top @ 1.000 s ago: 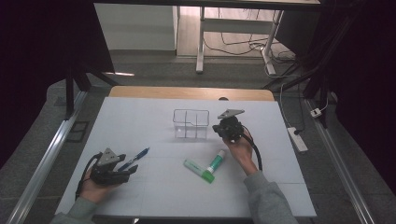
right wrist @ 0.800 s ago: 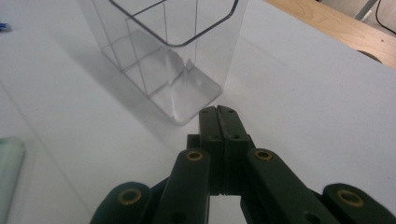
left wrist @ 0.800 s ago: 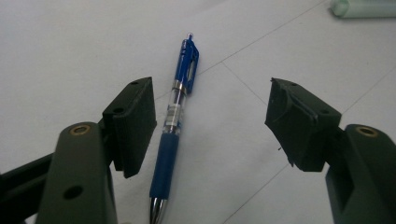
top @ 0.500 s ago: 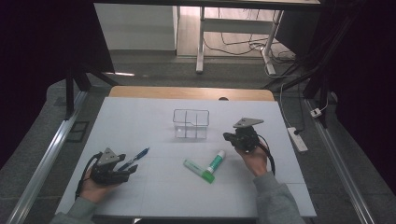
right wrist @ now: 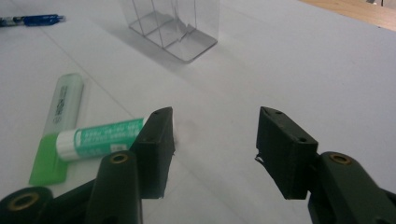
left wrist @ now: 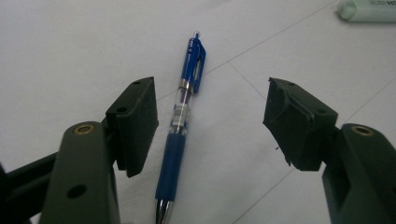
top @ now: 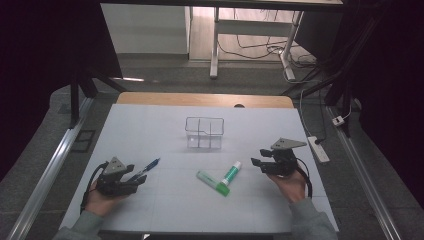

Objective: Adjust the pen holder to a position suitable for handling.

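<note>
A: Where was the blue pen (left wrist: 183, 122) at that moment?

B: Flat on the white table (top: 150, 130), low and left in the high view, just beside the left gripper (top: 131, 181). In the left gripper view it ran up the middle of the frame between the 2 jaws, closer to the left-hand jaw, metal tip toward the bottom edge. The jaws stood wide apart and neither pad pressed on it.

A: And the right gripper (top: 256, 164)?

B: At the right of the high view, its jaws had just been opening, with nothing between them. The green-labelled tube (right wrist: 100, 137) and the green marker (right wrist: 57, 126) lay at the lower left of the right gripper view, the clear divided holder (top: 204, 133) near the top.

A: How would the pen handle?

B: Light and stiff, I'd judge, but round and smooth, so it could roll or slip. The dark rubber sleeve near the tip looked the best hold; the clip end would probably twist. Whether the left pad touched the barrel was hard to tell.
</note>
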Demonstrator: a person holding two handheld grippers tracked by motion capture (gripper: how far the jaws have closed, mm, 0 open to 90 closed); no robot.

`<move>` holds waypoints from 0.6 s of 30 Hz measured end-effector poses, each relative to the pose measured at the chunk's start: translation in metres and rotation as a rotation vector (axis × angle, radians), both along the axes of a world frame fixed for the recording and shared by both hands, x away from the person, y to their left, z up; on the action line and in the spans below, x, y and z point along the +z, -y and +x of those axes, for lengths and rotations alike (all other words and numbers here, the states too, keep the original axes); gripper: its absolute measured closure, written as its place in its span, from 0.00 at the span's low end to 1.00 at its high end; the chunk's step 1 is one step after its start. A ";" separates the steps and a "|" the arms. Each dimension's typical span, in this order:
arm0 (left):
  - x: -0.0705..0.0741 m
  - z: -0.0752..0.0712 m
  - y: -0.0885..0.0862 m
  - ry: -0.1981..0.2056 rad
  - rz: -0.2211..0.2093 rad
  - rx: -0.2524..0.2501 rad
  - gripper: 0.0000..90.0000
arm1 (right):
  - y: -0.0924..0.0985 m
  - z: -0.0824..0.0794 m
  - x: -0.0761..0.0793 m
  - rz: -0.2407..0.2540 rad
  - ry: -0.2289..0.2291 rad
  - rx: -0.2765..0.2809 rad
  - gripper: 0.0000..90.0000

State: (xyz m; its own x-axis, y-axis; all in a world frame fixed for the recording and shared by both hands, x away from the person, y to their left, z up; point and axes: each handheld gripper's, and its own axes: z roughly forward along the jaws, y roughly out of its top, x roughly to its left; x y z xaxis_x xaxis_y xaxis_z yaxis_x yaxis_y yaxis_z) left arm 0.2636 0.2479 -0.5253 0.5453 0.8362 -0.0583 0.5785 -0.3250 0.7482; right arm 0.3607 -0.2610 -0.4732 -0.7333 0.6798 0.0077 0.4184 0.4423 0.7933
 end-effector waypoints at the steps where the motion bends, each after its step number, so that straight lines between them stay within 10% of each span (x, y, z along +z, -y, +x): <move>1: 0.000 0.000 0.000 -0.001 -0.001 0.000 0.38 | 0.002 -0.003 0.000 -0.003 0.000 0.001 0.50; 18: 0.004 0.001 -0.001 0.006 -0.007 0.002 0.38 | 0.030 -0.032 -0.001 -0.009 0.000 0.002 0.43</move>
State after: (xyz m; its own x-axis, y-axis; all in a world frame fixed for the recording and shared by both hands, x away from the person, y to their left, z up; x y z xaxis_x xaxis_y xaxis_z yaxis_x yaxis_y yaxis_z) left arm 0.2647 0.2486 -0.5211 0.5443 0.8367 -0.0606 0.5742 -0.3189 0.7541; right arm 0.3283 -0.2907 -0.4742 -0.7349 0.6781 0.0016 0.4172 0.4504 0.7894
